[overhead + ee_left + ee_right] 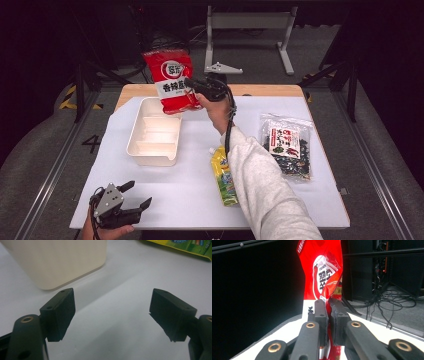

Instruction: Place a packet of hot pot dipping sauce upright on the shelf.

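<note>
Nearest the camera, at the near-left edge of the table [190, 200], sits the left gripper [136, 196], held in a hand [102, 231] w/ its jaws spread wide apart and nothing between them — in the left gripper view they frame bare white tabletop, w/ the near wall of the cream tray [57, 262] just beyond and a corner of the yellow-green pouch [190, 247] at far right. Right gripper [192, 87] is up in the air over the far-middle of the table, forearm in a grey sleeve [265, 190] reaching in from the near side. Its jaws are pressed together on the red snack bag [172, 80], pinching the bag's right edge; bag hangs clear of the table, tilted, above the far end of the tray [155, 132]. Tray has dividers inside, approx. 3 compartments. Yellow-green pouch [224, 175] lies flat right of the tray, partly under the sleeve. Dark seaweed-type packet [287, 145] lies further right, well apart from the bag.
</note>
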{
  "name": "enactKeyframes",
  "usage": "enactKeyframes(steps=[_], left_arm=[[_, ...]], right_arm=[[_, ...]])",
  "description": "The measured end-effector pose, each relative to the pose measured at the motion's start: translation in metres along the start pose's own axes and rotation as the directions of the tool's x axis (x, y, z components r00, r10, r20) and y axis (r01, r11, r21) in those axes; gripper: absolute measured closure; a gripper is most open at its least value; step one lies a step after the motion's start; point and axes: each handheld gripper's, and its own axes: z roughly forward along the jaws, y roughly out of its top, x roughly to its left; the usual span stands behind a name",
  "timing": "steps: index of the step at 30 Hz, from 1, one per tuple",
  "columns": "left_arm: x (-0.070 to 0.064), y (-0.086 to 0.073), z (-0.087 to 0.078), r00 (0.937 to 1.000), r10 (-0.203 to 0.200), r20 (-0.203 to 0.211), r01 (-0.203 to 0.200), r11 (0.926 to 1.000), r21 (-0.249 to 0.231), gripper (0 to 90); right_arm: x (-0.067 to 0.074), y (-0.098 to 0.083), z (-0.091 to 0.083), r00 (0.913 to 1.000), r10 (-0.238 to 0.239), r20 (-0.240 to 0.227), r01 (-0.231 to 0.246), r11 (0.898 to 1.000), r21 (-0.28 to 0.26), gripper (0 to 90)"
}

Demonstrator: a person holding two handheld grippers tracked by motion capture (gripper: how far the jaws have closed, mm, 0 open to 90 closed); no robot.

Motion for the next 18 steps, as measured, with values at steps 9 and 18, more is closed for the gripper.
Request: enactKeyframes(steps=[9,18], left_arm=[[-0.003,0.001,-0.001,0.9999,-0.013,-0.007,0.013,0.9999,0.000,21.4],[-0.007,0.000,-0.001,1.0000,-0.009,-0.002,0.009,0.9999,0.010,21.5]], right_arm=[[0.000,-0.011,0.033,1.0000,0.003,-0.009,-0.003,1.000,0.016,84.5],[0.004,-0.021,0.052,0.9993,0.007,-0.036,-0.006,1.000,0.020,84.4]])
